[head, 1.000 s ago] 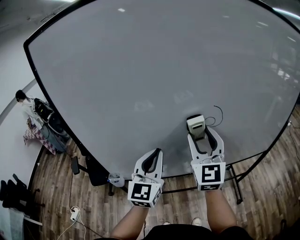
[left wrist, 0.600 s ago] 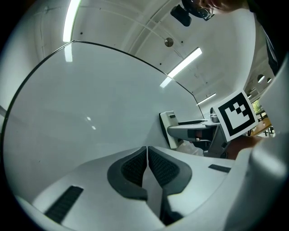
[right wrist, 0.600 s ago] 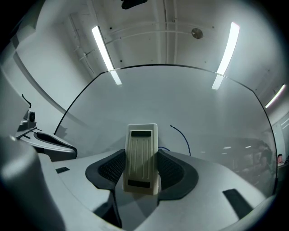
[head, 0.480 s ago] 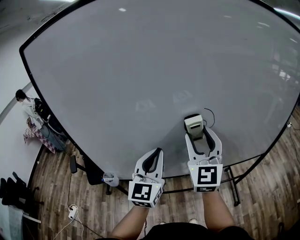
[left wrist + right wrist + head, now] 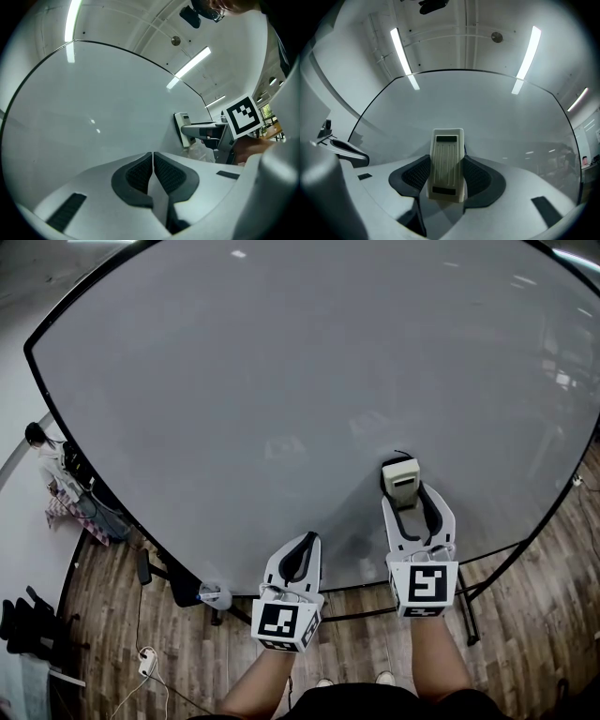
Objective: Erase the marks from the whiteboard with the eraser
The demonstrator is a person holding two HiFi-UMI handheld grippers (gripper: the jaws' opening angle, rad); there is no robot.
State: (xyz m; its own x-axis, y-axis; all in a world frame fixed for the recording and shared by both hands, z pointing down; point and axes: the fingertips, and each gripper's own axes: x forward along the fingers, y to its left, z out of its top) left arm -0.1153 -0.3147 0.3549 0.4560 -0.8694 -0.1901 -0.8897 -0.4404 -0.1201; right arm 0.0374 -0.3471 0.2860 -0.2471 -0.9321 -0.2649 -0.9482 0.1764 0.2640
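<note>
A large whiteboard (image 5: 281,381) fills the head view and is almost bare. My right gripper (image 5: 410,495) is shut on a cream eraser (image 5: 401,476), which is pressed flat against the lower right of the board. A short dark stroke (image 5: 401,455) shows just above the eraser. In the right gripper view the eraser (image 5: 447,164) stands upright between the dark pads (image 5: 480,176). My left gripper (image 5: 307,542) hangs lower and to the left, shut with nothing in it. Its pads (image 5: 138,176) meet, and the eraser (image 5: 182,129) shows beyond them against the board (image 5: 93,108).
The board stands on a black wheeled frame (image 5: 469,601) over a wooden floor (image 5: 112,615). A person (image 5: 42,442) is by a cluttered spot at far left. A white power strip (image 5: 145,664) with its cable lies on the floor at lower left.
The eraser slid a little left, then up and to the right. The curled dark line that lay to its right has gone, leaving a short stroke above it. The left gripper stayed put.
</note>
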